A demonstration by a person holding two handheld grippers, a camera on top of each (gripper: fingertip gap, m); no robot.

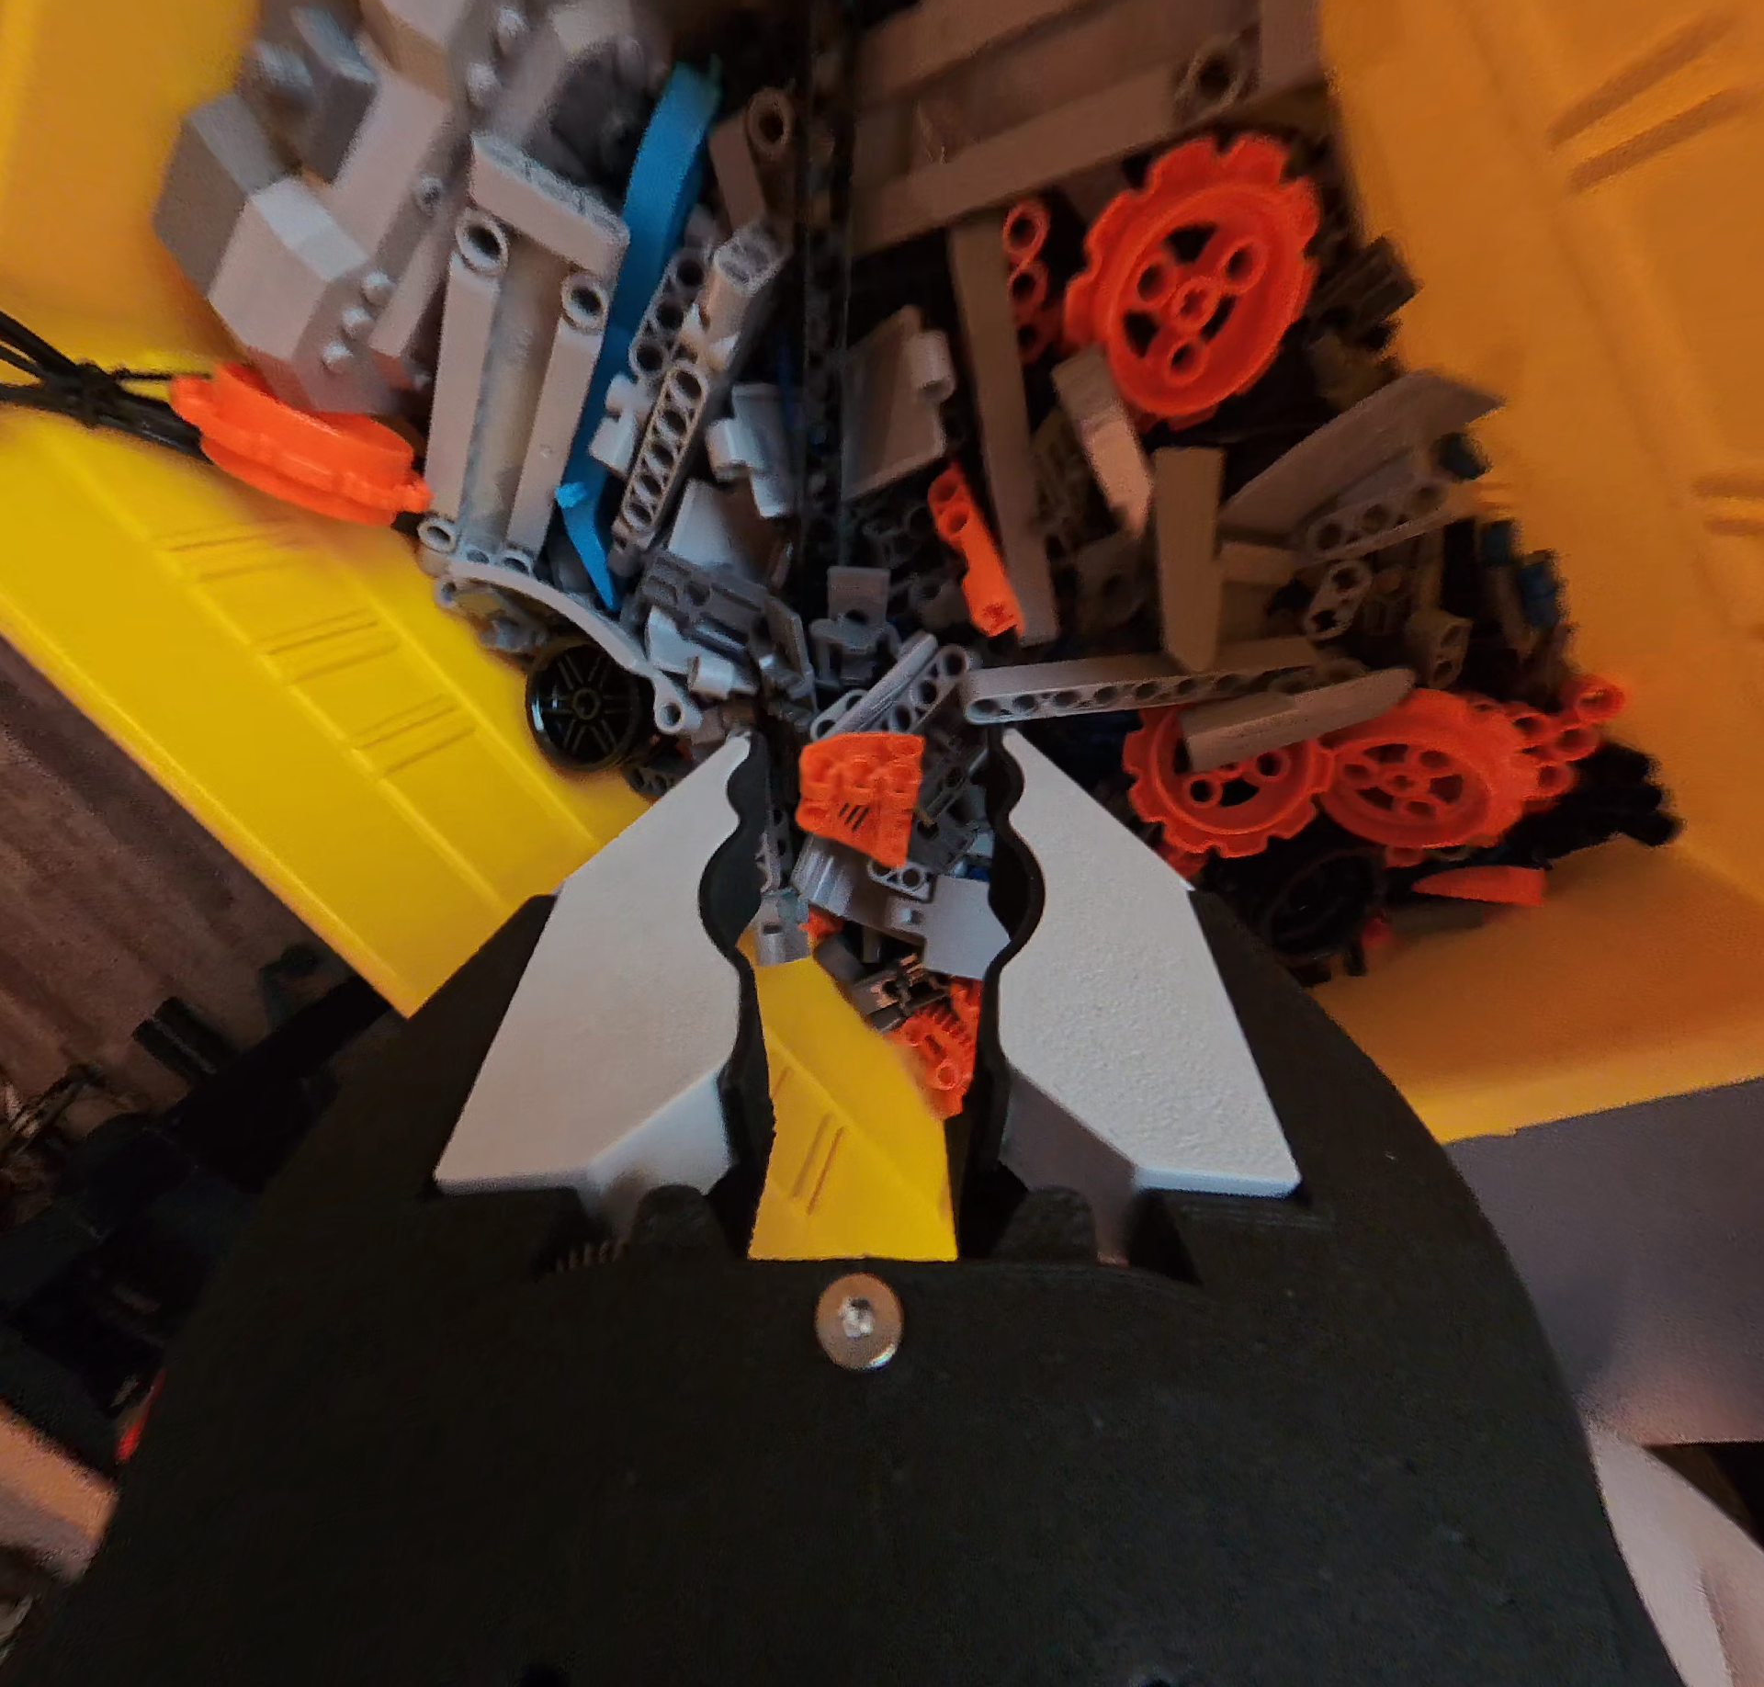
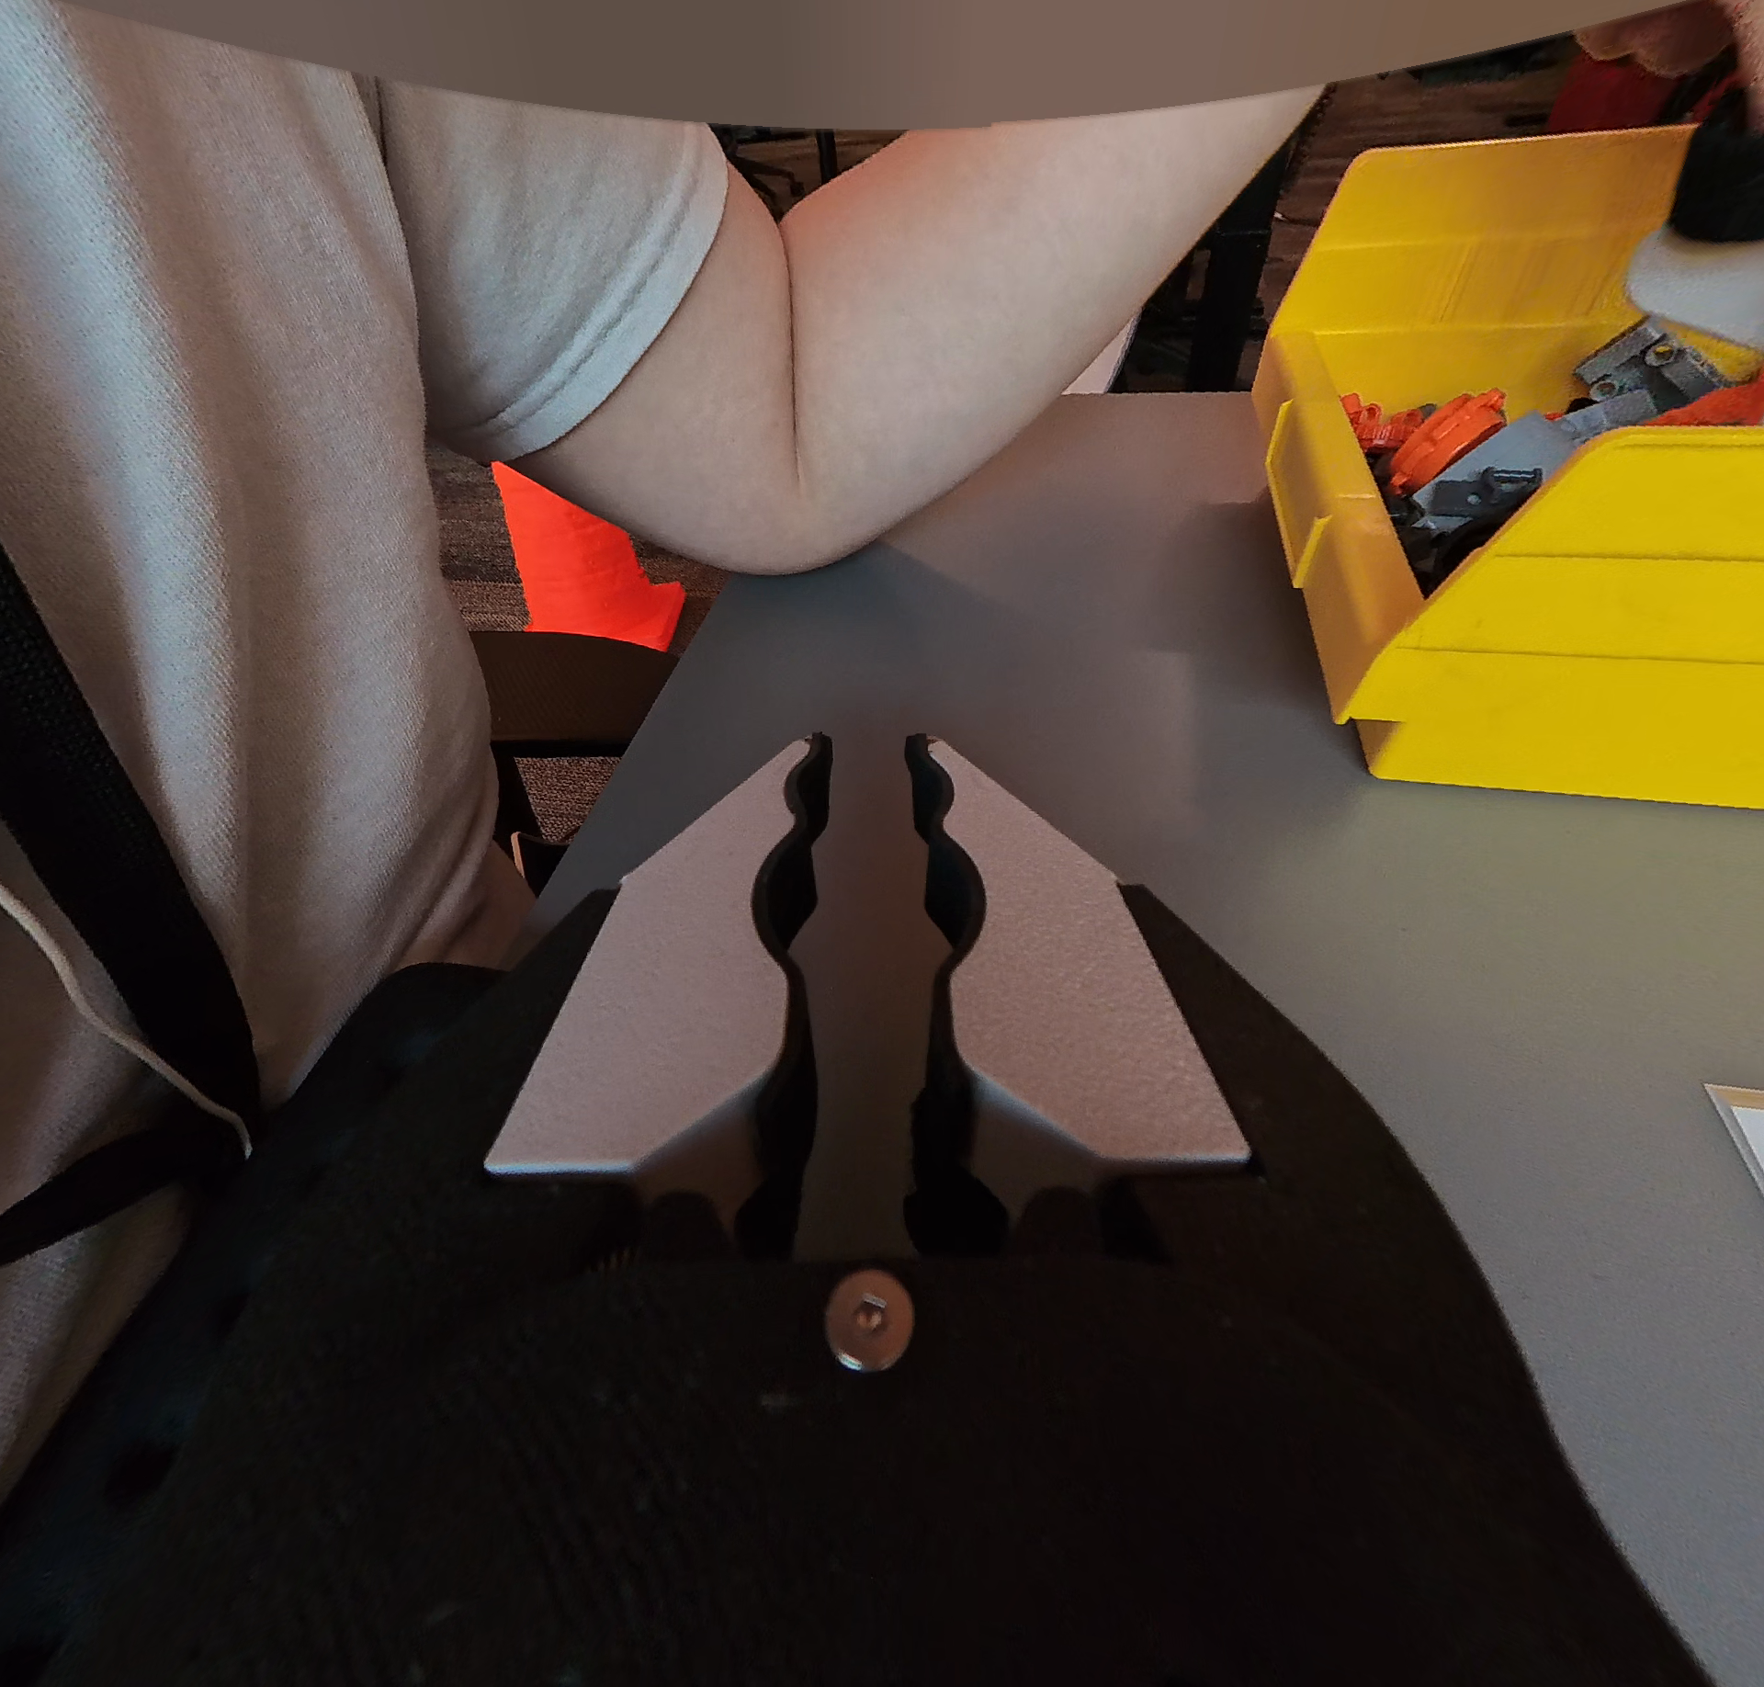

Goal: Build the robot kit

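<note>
My left gripper [image 1: 873, 749] is open inside a yellow bin [image 1: 286, 648] full of grey, black and orange building pieces. Its tips sit either side of a small orange piece [image 1: 859, 796] lying on grey parts, without closing on it. Orange gear wheels [image 1: 1193, 281] lie to the right, and a black wheel [image 1: 582, 706] lies left of the tips. My right gripper [image 2: 867, 739] is open and empty, hovering over the grey table [image 2: 1336, 973] near its corner. The bin [image 2: 1575, 629] and the left gripper [image 2: 1709, 238] show at the upper right of the right wrist view.
A person's arm [image 2: 907, 352] and light shirt [image 2: 239, 496] fill the area beyond the table corner. An orange cone [image 2: 582, 553] stands on the floor below. A white sheet's edge [image 2: 1742, 1135] lies at the table's right. Black cables [image 1: 67, 391] cross the bin's left rim. The grippers' ends are close to 30 cm from one another. From the left gripper's tips to the black wheel [image 1: 582, 706] is close to 4 cm.
</note>
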